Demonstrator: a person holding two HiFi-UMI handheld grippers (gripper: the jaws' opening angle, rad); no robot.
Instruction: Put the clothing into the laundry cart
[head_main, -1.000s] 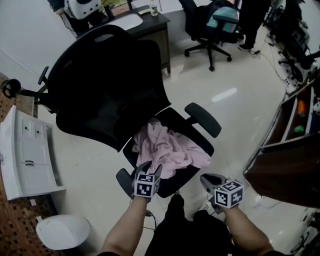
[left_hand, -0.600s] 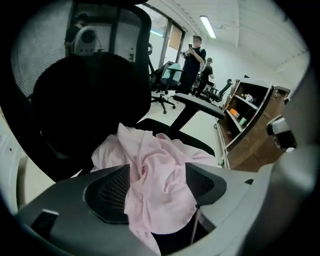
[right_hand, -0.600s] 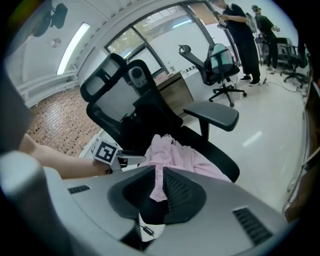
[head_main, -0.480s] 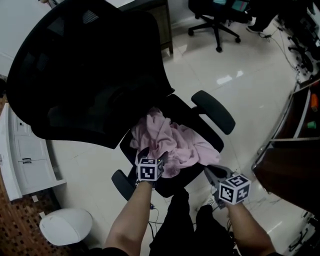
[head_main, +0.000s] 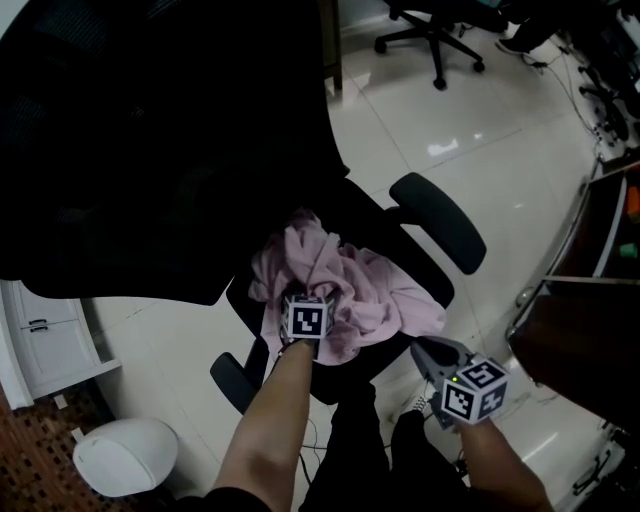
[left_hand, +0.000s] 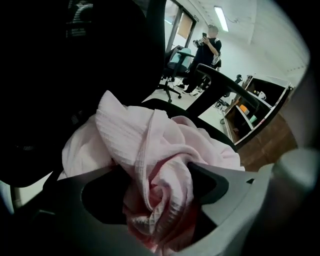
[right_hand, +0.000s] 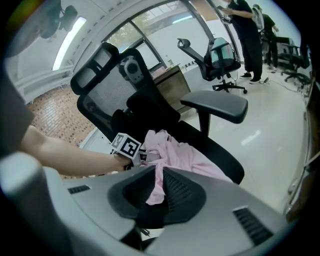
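Observation:
A crumpled pink garment (head_main: 375, 290) lies on the seat of a black office chair (head_main: 437, 222). My left gripper (head_main: 310, 292) is pushed into the near side of the pile. In the left gripper view its jaws are opening wide, and a bunched fold of the pink garment (left_hand: 135, 135) sits between the left gripper's (left_hand: 155, 170) fingers without being pinched. My right gripper (head_main: 420, 352) hangs at the seat's front right corner, shut and holding nothing. The right gripper view shows the pink garment (right_hand: 187, 160) beyond the right gripper's (right_hand: 159, 172) tips. No laundry cart shows in any view.
The chair's tall black backrest (head_main: 150, 140) fills the upper left. A white cabinet (head_main: 40, 345) and a white round lid (head_main: 125, 455) stand at the left. A dark wooden shelf unit (head_main: 590, 320) is at the right. Another office chair (head_main: 432, 30) stands beyond, and a person (left_hand: 207, 45) stands far off.
My left gripper has moved forward into the pink garment and its jaws have spread around a fold. The view has dropped closer to the chair. The right gripper has barely moved.

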